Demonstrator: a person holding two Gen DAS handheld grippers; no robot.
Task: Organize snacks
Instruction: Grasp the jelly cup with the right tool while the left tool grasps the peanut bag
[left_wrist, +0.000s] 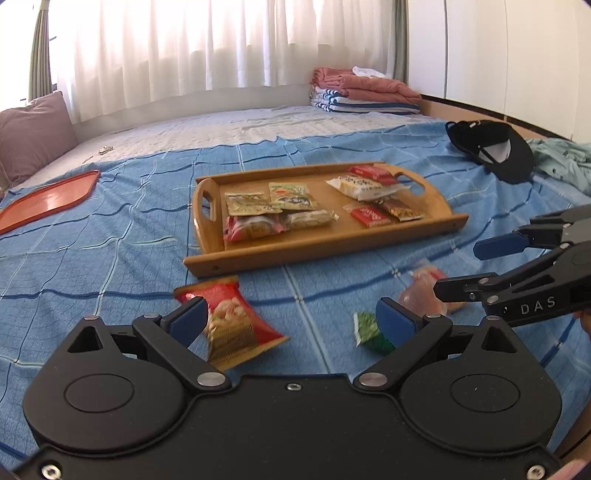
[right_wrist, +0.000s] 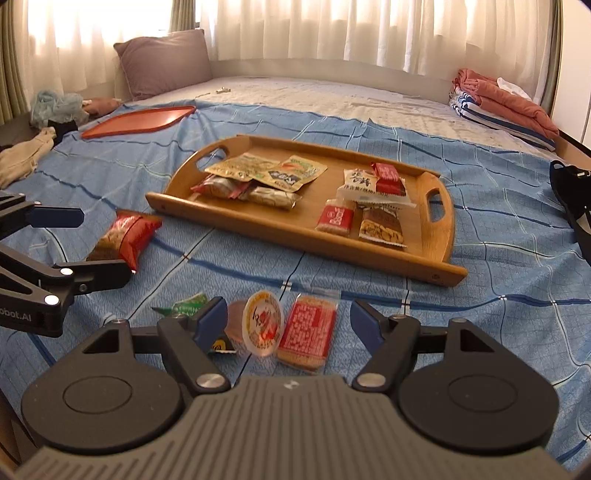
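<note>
Snacks still loose on the bed lie short of the wooden tray (right_wrist: 406, 271): a puffy red packet (left_wrist: 231, 321) between the spread left gripper (left_wrist: 291, 321), a jelly cup (right_wrist: 262, 325) and flat wafer pack (right_wrist: 308, 334) between the spread right gripper (right_wrist: 288, 326); all look light, crinkly, slippery; pinch the packet's sealed edge, the cup's rim, gently.

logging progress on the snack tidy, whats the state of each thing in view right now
wooden tray: flat on the bed, partly filled with snack packets
red peanut bag: on the bed, outside the tray
jelly cup: tipped on its side, on the bed
red cracker pack: flat on the bed
green packet: on the bed
orange tray: on the bed, nothing on it
left gripper: open, holding nothing
right gripper: open, holding nothing
</note>
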